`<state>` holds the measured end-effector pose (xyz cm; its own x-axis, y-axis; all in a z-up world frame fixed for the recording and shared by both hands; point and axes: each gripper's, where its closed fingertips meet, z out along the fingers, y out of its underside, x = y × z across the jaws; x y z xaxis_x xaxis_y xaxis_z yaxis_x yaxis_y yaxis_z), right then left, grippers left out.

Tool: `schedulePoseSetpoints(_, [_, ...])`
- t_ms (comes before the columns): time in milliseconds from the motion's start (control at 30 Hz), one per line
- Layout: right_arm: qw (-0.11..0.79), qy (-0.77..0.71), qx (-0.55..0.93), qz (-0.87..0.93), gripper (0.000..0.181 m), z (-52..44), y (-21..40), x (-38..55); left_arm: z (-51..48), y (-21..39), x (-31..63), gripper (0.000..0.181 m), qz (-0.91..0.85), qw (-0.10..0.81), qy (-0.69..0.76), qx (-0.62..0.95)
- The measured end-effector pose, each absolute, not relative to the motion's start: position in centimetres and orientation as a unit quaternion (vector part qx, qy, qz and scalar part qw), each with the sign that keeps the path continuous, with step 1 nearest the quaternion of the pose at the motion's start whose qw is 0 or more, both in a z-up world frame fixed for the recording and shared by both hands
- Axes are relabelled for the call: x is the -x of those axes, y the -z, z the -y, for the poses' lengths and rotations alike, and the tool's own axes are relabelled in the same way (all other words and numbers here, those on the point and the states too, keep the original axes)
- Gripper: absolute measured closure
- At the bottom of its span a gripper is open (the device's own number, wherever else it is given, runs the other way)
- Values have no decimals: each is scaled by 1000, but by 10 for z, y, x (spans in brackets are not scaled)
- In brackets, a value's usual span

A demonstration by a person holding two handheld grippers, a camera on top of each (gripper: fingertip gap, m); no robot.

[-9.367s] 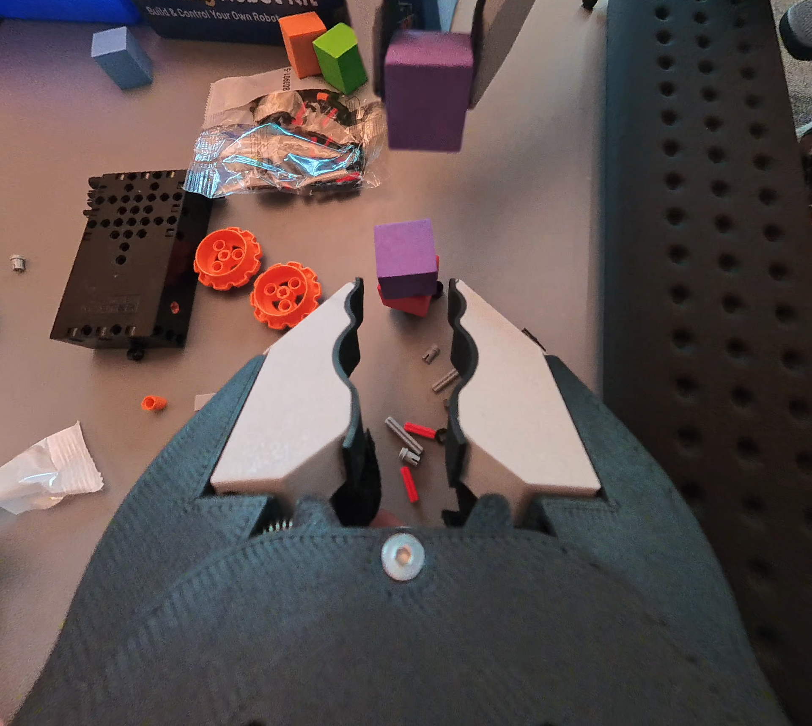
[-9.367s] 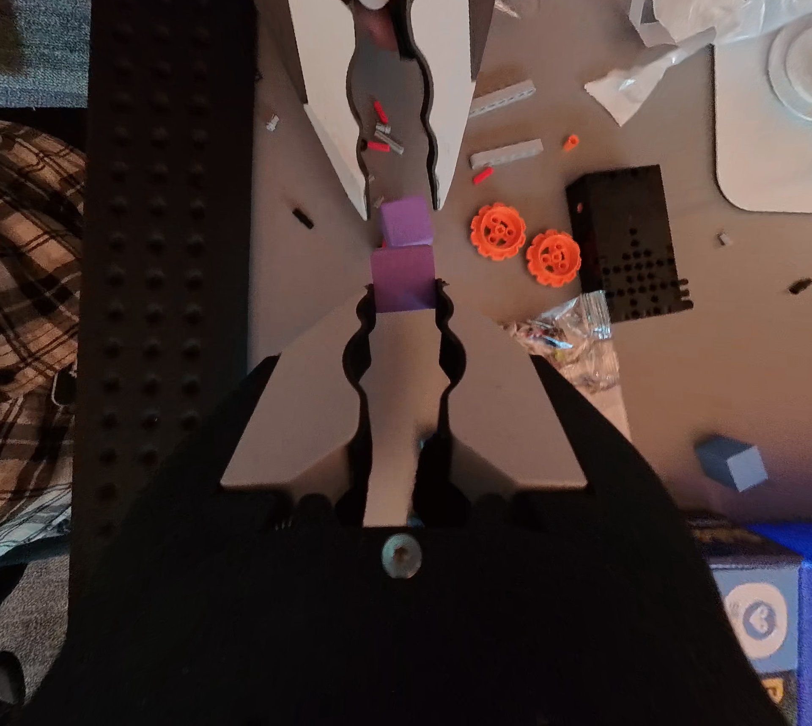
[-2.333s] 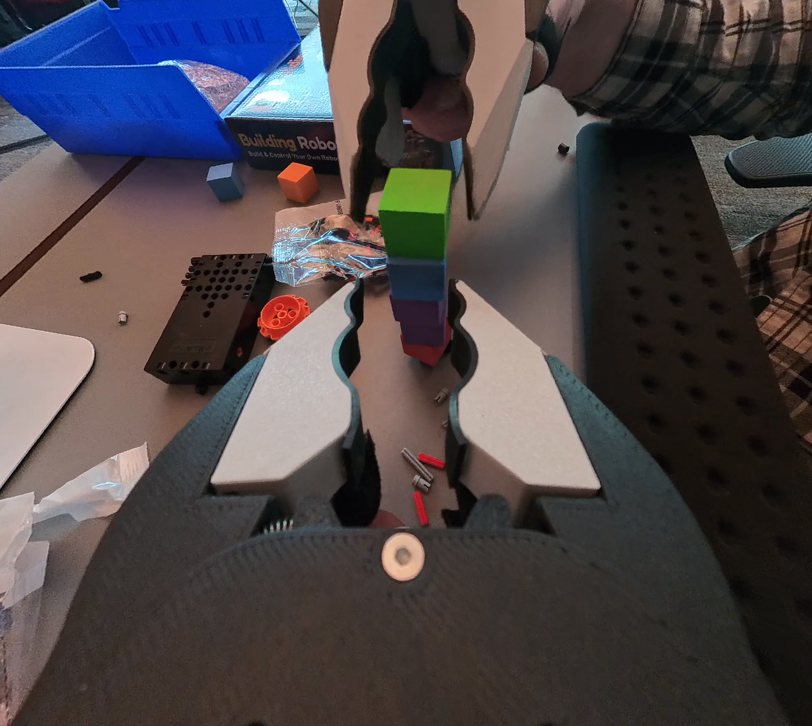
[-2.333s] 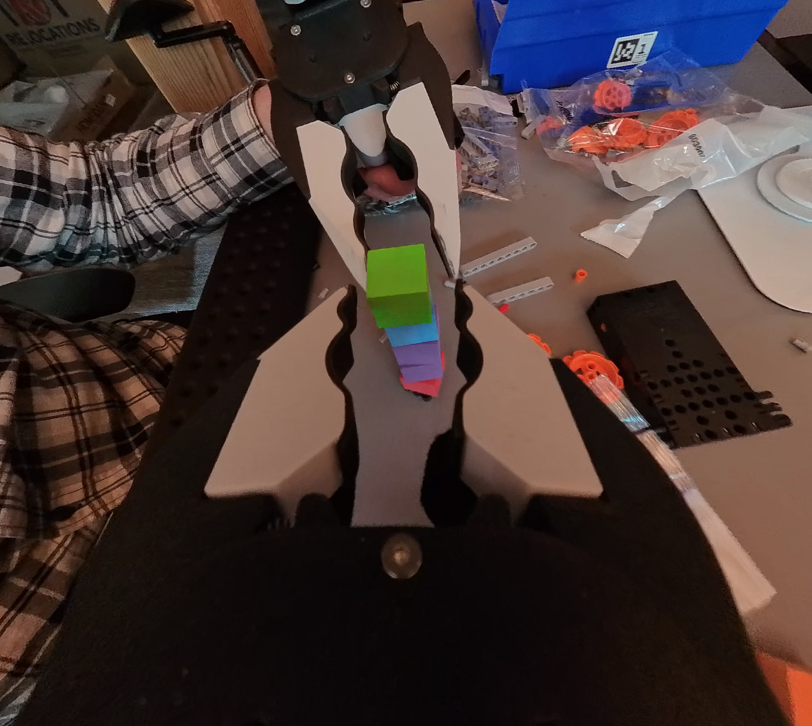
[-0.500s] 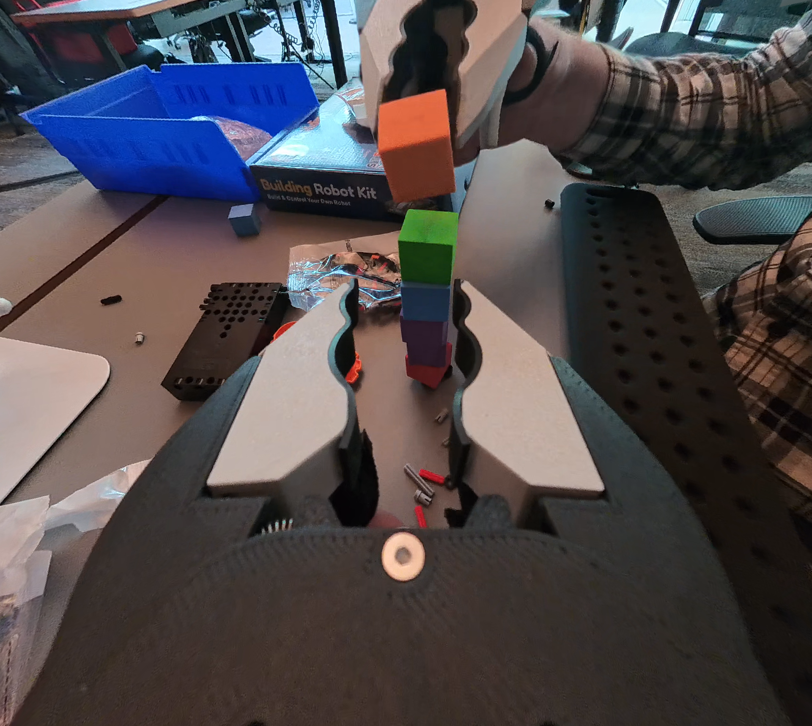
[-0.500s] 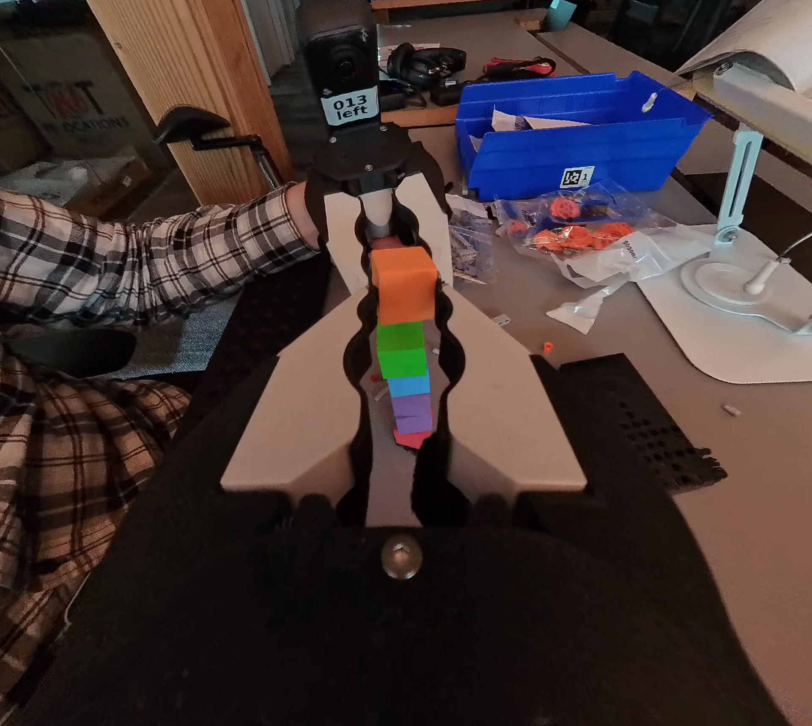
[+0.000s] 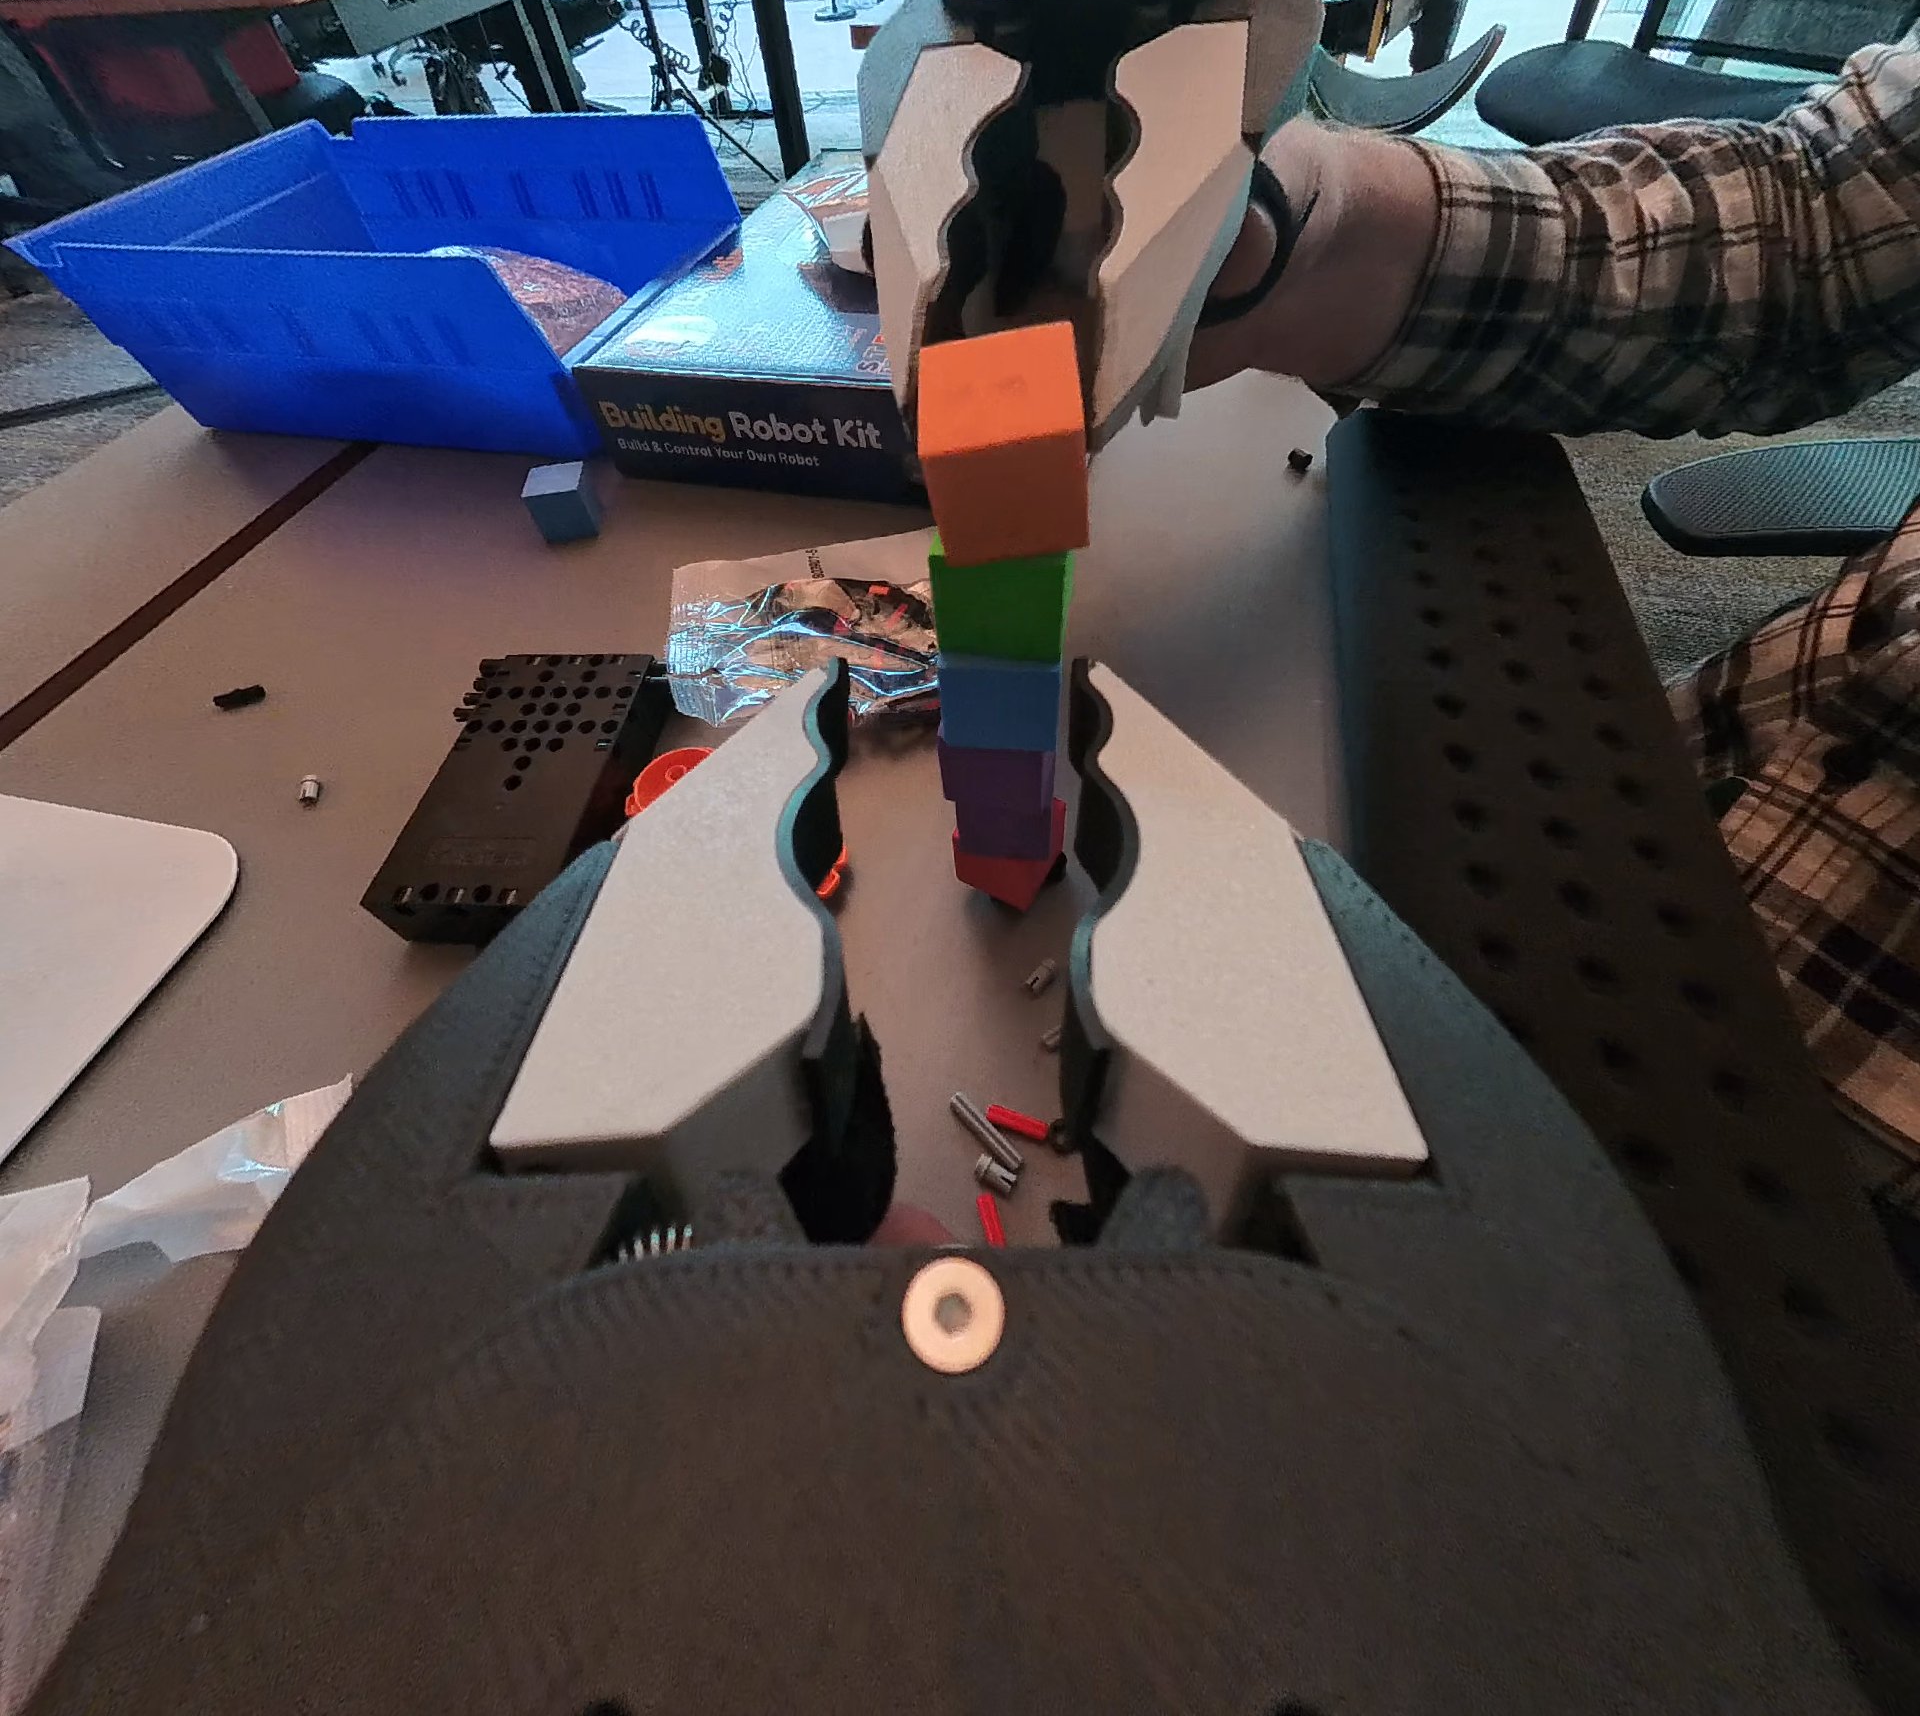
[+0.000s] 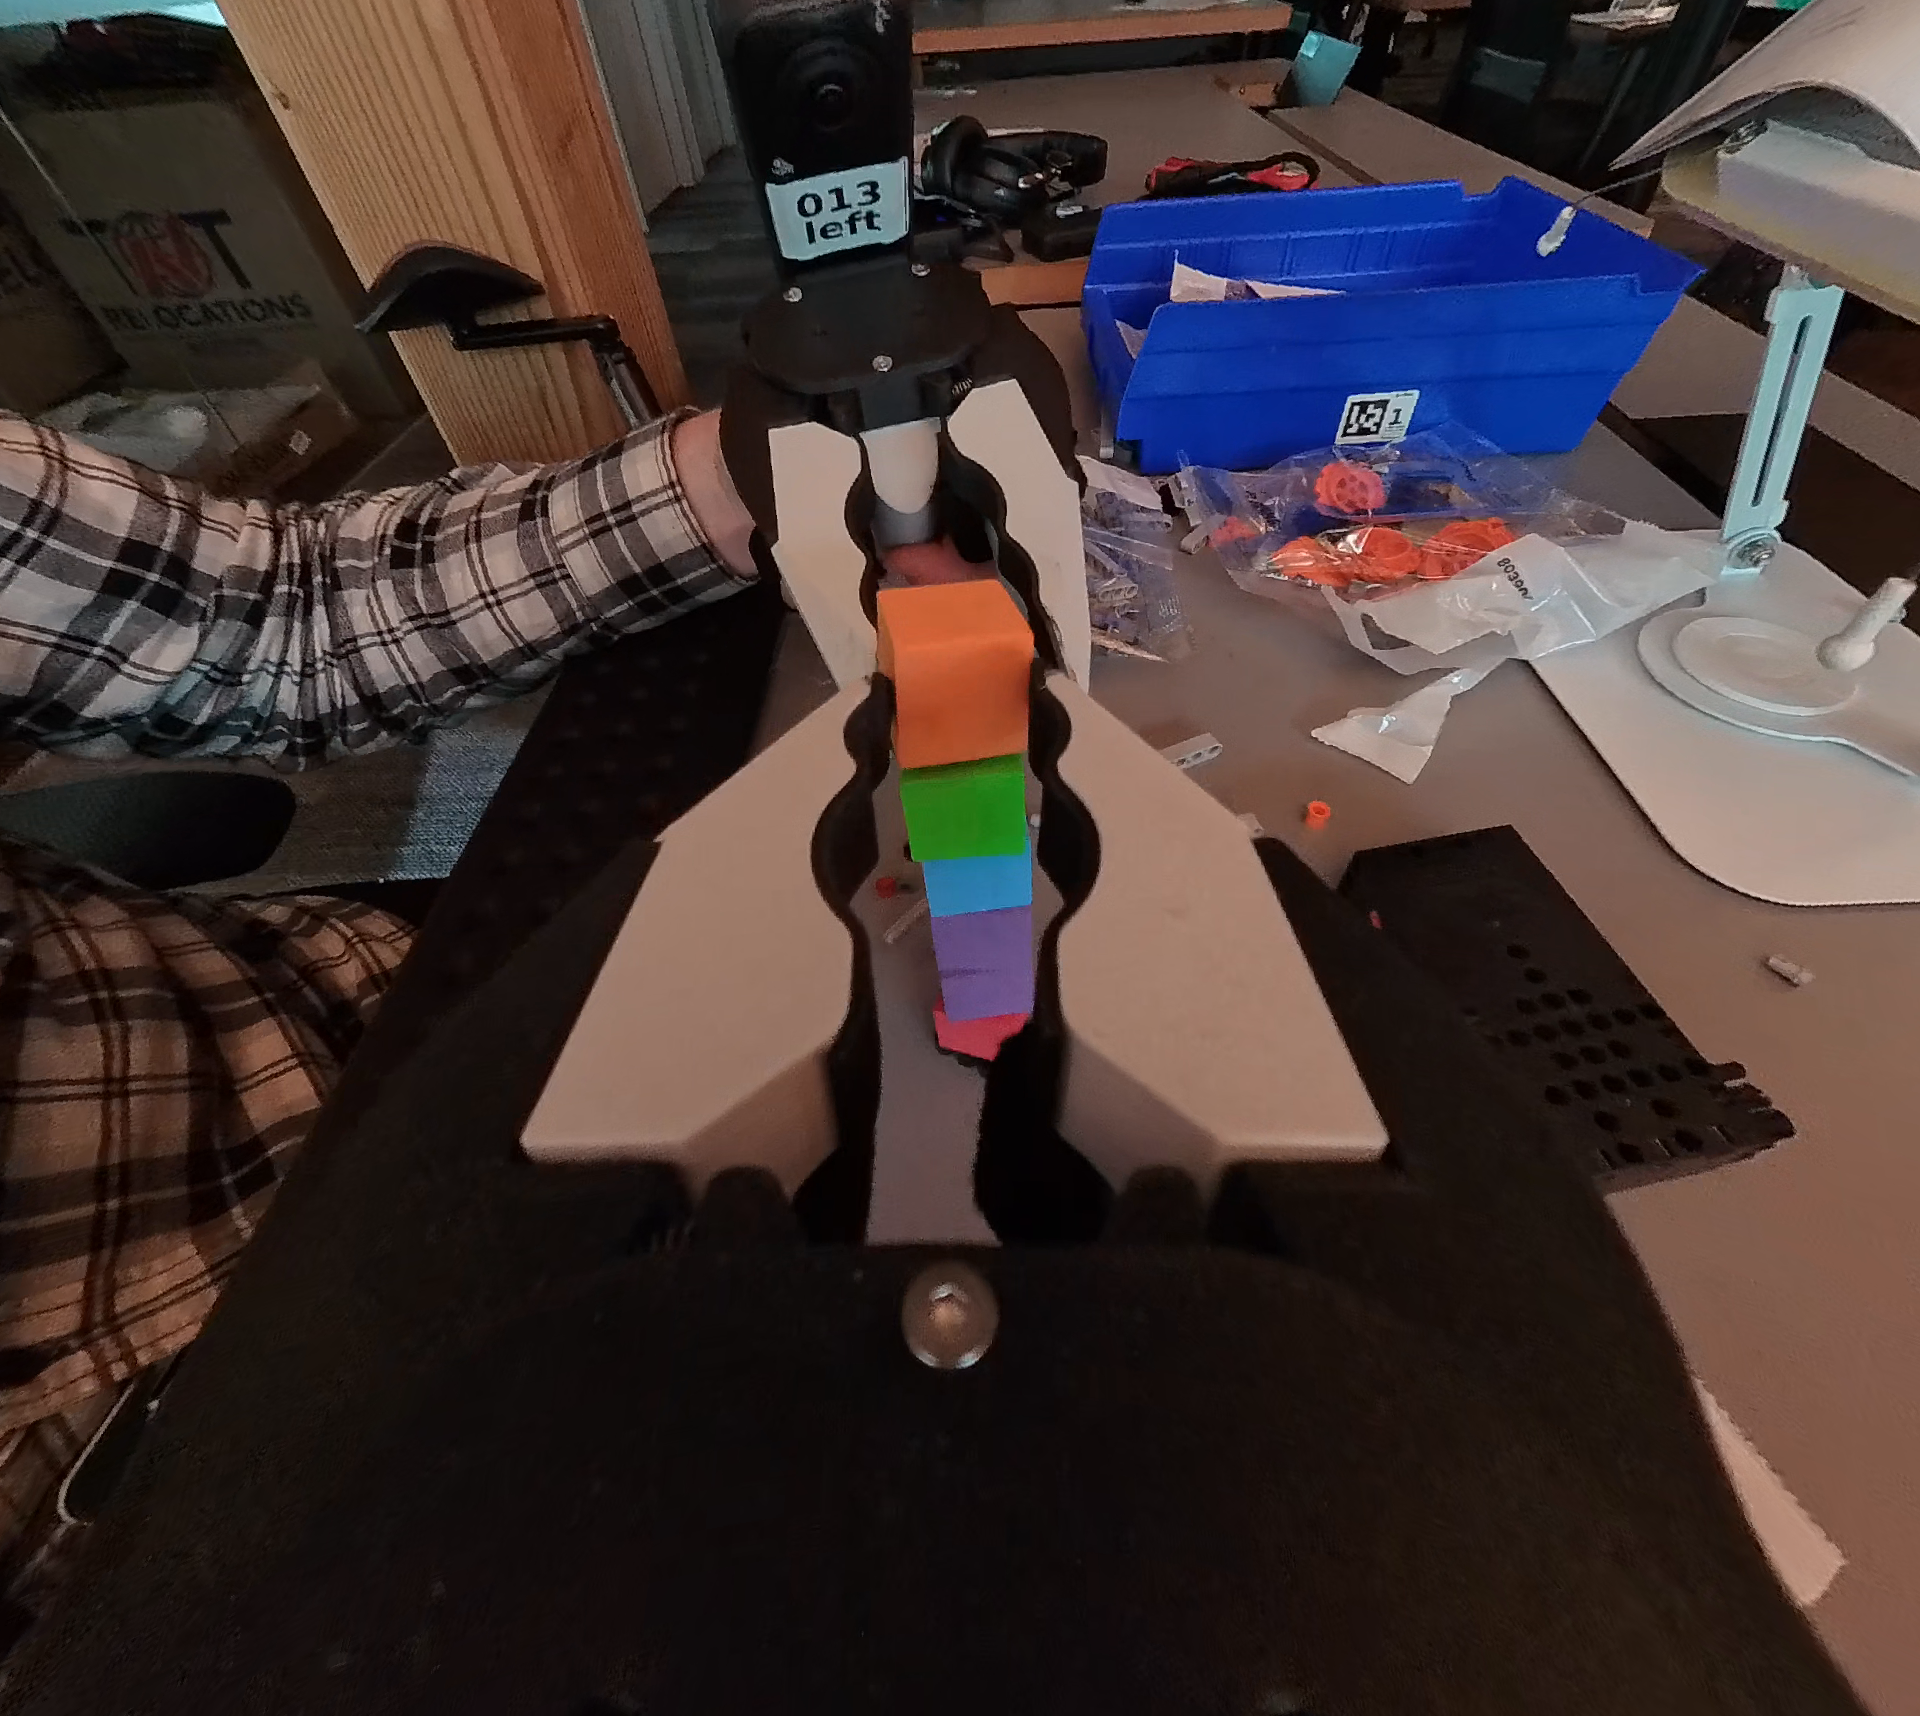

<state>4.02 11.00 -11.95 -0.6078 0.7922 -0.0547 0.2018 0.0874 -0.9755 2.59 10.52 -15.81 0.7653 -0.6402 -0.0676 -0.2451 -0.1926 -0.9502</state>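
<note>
A cube tower stands on the grey table: red (image 7: 1006, 874) at the base, purple (image 7: 997, 799), blue (image 7: 1000, 700), green (image 7: 1000, 601). My right gripper (image 7: 1006, 383) comes in from the far side and is shut on an orange cube (image 7: 1003, 445). It holds the cube slightly tilted, at or just above the green cube's top. In the right wrist view the orange cube (image 8: 956, 679) sits between my fingertips, over the green cube (image 8: 961, 804). My left gripper (image 7: 956, 679) is open and empty. Its fingers straddle the tower's lower cubes, and the right finger is close to them.
A black perforated block (image 7: 520, 793), a foil bag (image 7: 790, 627), a grey-blue cube (image 7: 561, 503), a dark kit box (image 7: 748, 419) and a blue bin (image 7: 364, 295) lie left of the tower. A black perforated pad (image 7: 1558, 783) runs along its right. Small pins (image 7: 997, 1136) lie under my left gripper. One gripper's finger ends stand about 4 cm off the other's. The black perforated block (image 7: 520, 793) lies around 15 cm away from my left fingertips.
The tower has grown from two cubes to five. In the last half second my right gripper has lowered the orange cube down to the green cube. The left gripper has stayed open around the tower.
</note>
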Motion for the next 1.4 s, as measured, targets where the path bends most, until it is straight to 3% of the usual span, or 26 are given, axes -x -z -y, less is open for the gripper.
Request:
schedulePoseSetpoints(667, [278, -551, 359, 700, 156, -114, 126, -42, -106, 161, -27, 140, -296, 558, 177, 755])
schedulePoseSetpoints(1133, [290, -546, 369, 694, 140, -121, 117, -49, -106, 160, -27, 139, -295, 559, 175, 755])
schedulePoseSetpoints(1400, [372, -416, 480, 677, 146, -231, 87, -56, -105, 158, -25, 138, -291, 563, 181, 752])
